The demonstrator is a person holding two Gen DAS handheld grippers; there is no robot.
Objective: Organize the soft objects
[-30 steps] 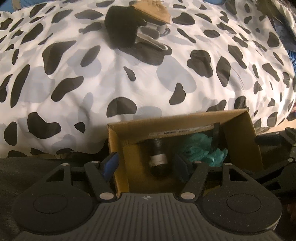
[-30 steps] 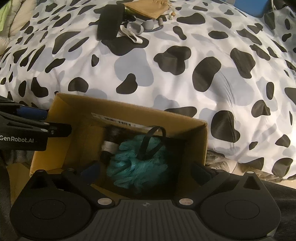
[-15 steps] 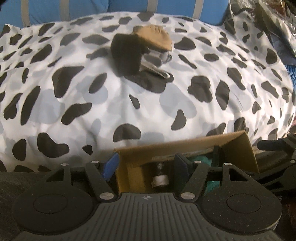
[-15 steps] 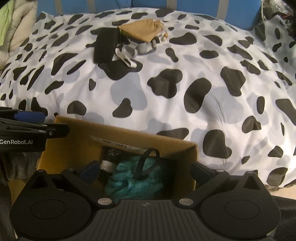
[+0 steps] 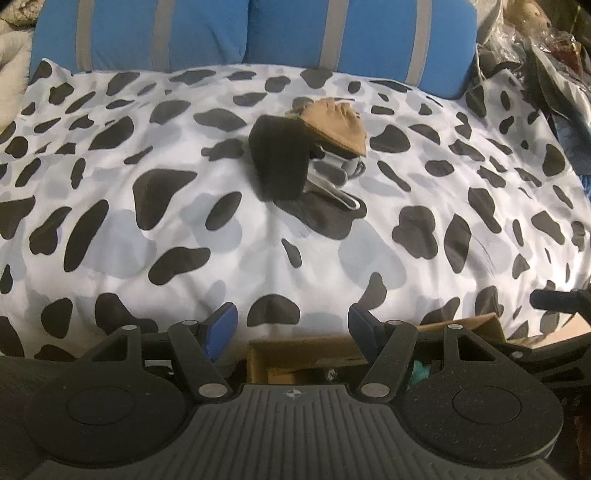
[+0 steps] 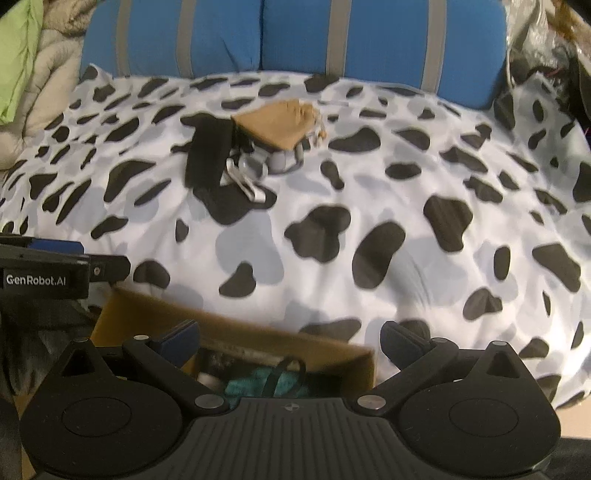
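Observation:
An open cardboard box (image 6: 258, 334) sits at the near edge of the bed, holding a teal mesh puff (image 6: 258, 384) and a dark item with a white band (image 6: 207, 376). Far up the cow-print duvet (image 5: 184, 221) lies a small pile: a black cloth (image 5: 280, 162), a tan drawstring pouch (image 5: 336, 125) and a grey-white item (image 5: 332, 181). My left gripper (image 5: 291, 321) hovers above the box's near-left corner, open and holding nothing. My right gripper (image 6: 291, 338) is over the box, open, nothing pressed between its pads. The left gripper (image 6: 88, 254) shows side-on.
Blue pillows with grey stripes (image 5: 258, 33) line the head of the bed. Crinkled plastic bags and clutter (image 5: 535, 48) crowd the right side. A beige and green quilted cover (image 6: 22, 74) lies at the left. The duvet spreads between box and pile.
Both grippers have risen and tipped upward. The box slid to the bottom of both views, its contents now mostly hidden, and the blue pillows came into sight. Neither jaw gap changed.

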